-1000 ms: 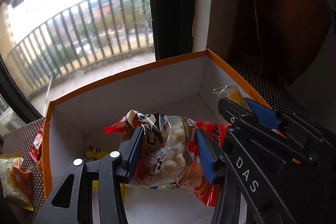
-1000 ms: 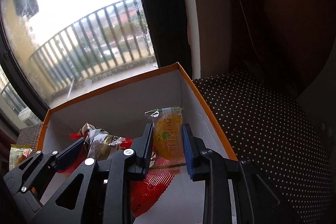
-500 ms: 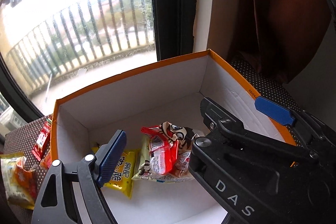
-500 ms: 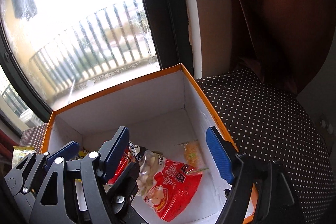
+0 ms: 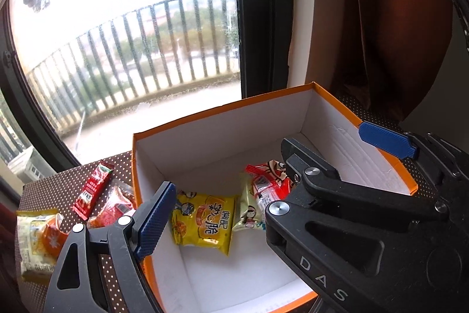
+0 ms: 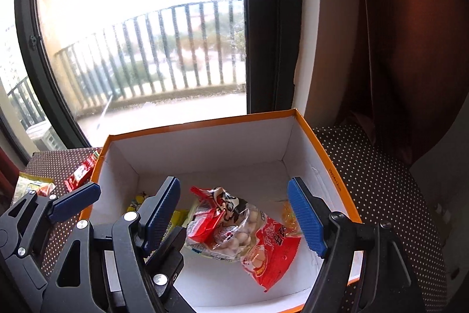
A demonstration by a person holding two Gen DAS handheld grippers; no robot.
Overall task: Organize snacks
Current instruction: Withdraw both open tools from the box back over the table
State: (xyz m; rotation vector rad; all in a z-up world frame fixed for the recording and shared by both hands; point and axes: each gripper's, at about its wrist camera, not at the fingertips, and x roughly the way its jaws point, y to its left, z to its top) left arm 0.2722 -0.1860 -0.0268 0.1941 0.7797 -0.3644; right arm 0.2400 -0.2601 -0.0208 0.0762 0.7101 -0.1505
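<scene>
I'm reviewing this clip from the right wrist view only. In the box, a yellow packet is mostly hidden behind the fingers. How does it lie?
Observer: The yellow packet lies flat on the floor of the box, printed face up, just left of the red pile.
Operator: I can make out a red stick and a yellowish packet outside the box. Is there anything else out there?
Observer: Yes, one more. A red-and-clear packet lies on the dotted cloth, close beside the box's left wall, between that wall and the red stick sachet.
</scene>
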